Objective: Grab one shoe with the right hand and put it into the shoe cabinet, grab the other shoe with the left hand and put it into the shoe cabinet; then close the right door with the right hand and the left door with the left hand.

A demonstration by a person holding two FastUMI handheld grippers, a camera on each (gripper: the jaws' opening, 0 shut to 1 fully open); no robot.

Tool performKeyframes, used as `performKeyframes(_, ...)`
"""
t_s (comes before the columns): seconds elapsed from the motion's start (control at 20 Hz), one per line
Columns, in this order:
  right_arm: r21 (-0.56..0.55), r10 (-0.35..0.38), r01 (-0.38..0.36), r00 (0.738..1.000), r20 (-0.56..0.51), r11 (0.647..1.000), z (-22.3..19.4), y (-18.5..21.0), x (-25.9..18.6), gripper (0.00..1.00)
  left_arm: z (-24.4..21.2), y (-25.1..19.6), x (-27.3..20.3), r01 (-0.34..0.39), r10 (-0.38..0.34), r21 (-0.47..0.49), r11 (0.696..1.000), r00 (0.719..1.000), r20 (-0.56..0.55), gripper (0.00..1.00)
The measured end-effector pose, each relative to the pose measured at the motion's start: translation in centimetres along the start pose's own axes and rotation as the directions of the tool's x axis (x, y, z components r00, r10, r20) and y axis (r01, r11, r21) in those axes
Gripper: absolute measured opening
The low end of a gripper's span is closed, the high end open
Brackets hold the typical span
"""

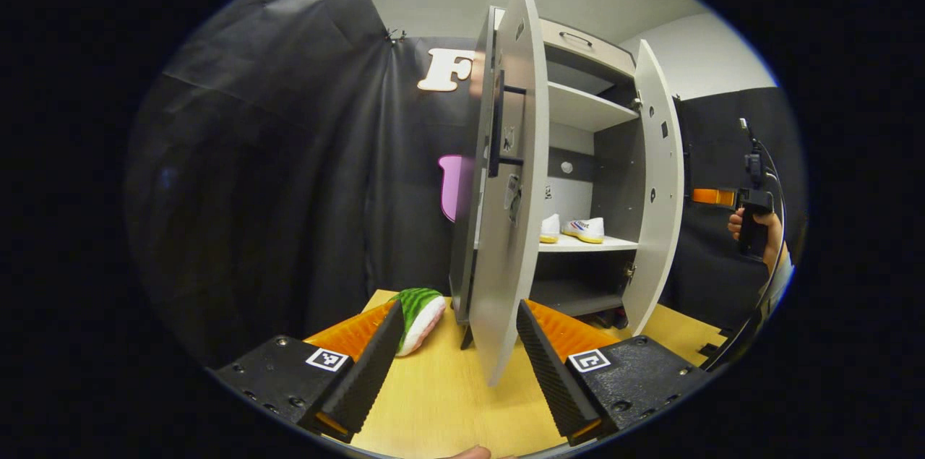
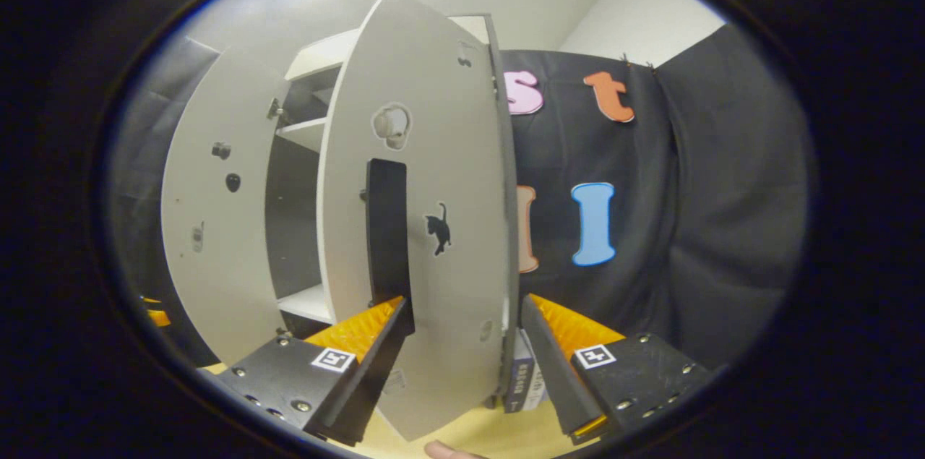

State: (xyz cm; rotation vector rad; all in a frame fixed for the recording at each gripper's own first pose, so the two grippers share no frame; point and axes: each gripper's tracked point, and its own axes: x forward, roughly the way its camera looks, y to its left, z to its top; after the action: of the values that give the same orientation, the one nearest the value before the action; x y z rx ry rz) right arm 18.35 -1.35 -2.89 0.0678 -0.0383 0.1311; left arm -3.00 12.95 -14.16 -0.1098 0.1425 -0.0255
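Observation:
The grey shoe cabinet (image 1: 578,108) stands on the wooden table with both doors swung out. Two white shoes (image 1: 584,229) rest side by side on its middle shelf (image 1: 585,245). My left gripper (image 1: 462,372) is open, and the left door (image 1: 506,191) stands edge-on just beyond its fingers. My right gripper (image 2: 462,372) is open too, close in front of the right door (image 2: 433,177), whose black handle (image 2: 386,235) rises above the left finger (image 2: 376,365). In the left gripper view a hand holds the right gripper (image 1: 751,206) beyond the right door (image 1: 654,184).
A green watermelon-patterned plush (image 1: 418,314) lies on the wooden table (image 1: 433,401) left of the cabinet. A small dark box (image 2: 520,379) stands under the right door's lower corner. The left door (image 2: 217,228) is also seen in the right gripper view. Black cloth walls surround the booth.

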Motion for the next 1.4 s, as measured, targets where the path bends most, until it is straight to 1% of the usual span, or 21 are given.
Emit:
performKeyframes(0.15,0.044,-0.011,0.012,1.000,-0.006,0.999,-1.4,-0.7,-0.4,0.95,1.1,1.5,0.2,-0.036,0.036,0.026,0.999,0.999,0.013,0.95)
performKeyframes(0.25,0.056,-0.001,0.001,1.000,-0.005,0.998,-2.0,-0.6,-0.8,0.95,1.8,1.9,0.5,-0.044,0.043,0.027,0.999,0.999,0.017,0.95)
performKeyframes(0.3,0.057,-0.003,0.003,1.000,-0.006,0.998,-2.4,-0.8,-1.1,0.95,2.2,2.0,0.8,-0.042,0.042,0.028,0.999,0.999,0.021,0.99)
performKeyframes(0.35,0.056,-0.010,0.010,1.000,-0.006,0.998,-2.7,-1.2,-1.5,0.95,2.7,2.1,1.1,-0.044,0.043,0.030,0.999,0.999,0.027,0.95)
performKeyframes(0.4,0.055,-0.010,0.010,1.000,-0.003,0.998,-3.0,-1.4,-1.8,0.93,2.9,2.4,1.5,-0.052,0.051,0.034,0.998,0.998,0.031,0.94)
performKeyframes(0.45,0.052,-0.001,0.001,1.000,-0.002,0.999,-3.3,-1.2,-2.3,0.95,3.3,2.8,1.9,-0.066,0.065,0.039,0.997,0.997,0.029,0.95)
performKeyframes(0.55,0.059,0.056,-0.056,0.998,-0.003,0.997,-4.2,-0.1,-3.5,0.96,3.3,3.3,2.5,-0.085,0.085,0.051,0.995,0.996,0.017,0.95)
performKeyframes(0.6,0.059,0.073,-0.073,0.997,-0.006,0.996,-4.6,0.3,-4.0,0.95,3.7,3.4,3.0,-0.088,0.087,0.055,0.995,0.996,0.016,0.99)
performKeyframes(0.65,0.056,0.085,-0.085,0.996,-0.005,0.995,-4.9,0.4,-4.5,0.95,4.0,3.5,3.5,-0.091,0.090,0.058,0.994,0.996,0.009,0.90)
performKeyframes(0.7,0.047,0.092,-0.092,0.996,-0.004,0.995,-5.2,0.6,-4.9,0.96,4.4,3.8,4.2,-0.098,0.098,0.057,0.994,0.995,0.007,0.94)
performKeyframes(0.75,0.034,0.098,-0.098,0.995,-0.008,0.995,-5.7,0.8,-5.5,0.96,5.0,4.1,4.9,-0.106,0.106,0.052,0.993,0.994,0.008,0.91)
performKeyframes(0.85,-0.003,0.092,-0.092,0.996,-0.013,0.996,-6.6,1.4,-6.6,0.96,5.8,4.5,6.2,-0.120,0.120,0.039,0.992,0.993,-0.003,0.90)
performKeyframes(0.9,-0.043,0.090,-0.090,0.996,0.001,0.995,-6.6,1.6,-7.3,0.92,6.1,4.8,6.9,-0.125,0.125,0.039,0.991,0.992,-0.016,0.90)
performKeyframes(0.95,-0.068,0.098,-0.098,0.995,0.005,0.993,-6.7,2.4,-8.0,0.92,6.7,4.9,7.5,-0.126,0.127,0.042,0.991,0.992,-0.023,0.91)
performKeyframes(1.0,-0.072,0.111,-0.111,0.994,-0.011,0.991,-7.2,3.1,-8.7,0.95,7.2,5.2,8.2,-0.130,0.131,0.038,0.991,0.991,-0.026,0.91)
performKeyframes(1.1,-0.036,0.131,-0.132,0.991,-0.037,0.991,-8.2,4.2,-10.4,0.94,8.3,5.8,9.2,-0.142,0.143,0.023,0.990,0.989,-0.032,0.91)
performKeyframes(1.15,-0.020,0.141,-0.142,0.989,-0.051,0.990,-8.7,4.7,-10.9,0.94,9.0,6.2,9.7,-0.151,0.151,0.015,0.988,0.988,-0.029,0.95)
performKeyframes(1.2,-0.013,0.141,-0.142,0.988,-0.062,0.990,-9.1,5.1,-11.4,0.95,9.7,6.4,10.2,-0.153,0.154,0.008,0.988,0.988,-0.024,0.91)
performKeyframes(1.3,-0.011,0.128,-0.129,0.989,-0.076,0.992,-9.8,5.2,-12.3,0.95,11.0,6.4,10.7,-0.143,0.143,-0.006,0.990,0.990,-0.008,0.91)
performKeyframes(1.35,-0.003,0.122,-0.122,0.989,-0.081,0.992,-10.2,5.2,-12.8,0.95,11.4,6.3,10.8,-0.136,0.136,-0.012,0.991,0.991,-0.005,0.94)
performKeyframes(1.4,0.015,0.124,-0.123,0.989,-0.085,0.992,-10.5,5.4,-13.2,0.95,11.8,6.4,11.0,-0.131,0.131,-0.016,0.991,0.991,-0.007,0.90)
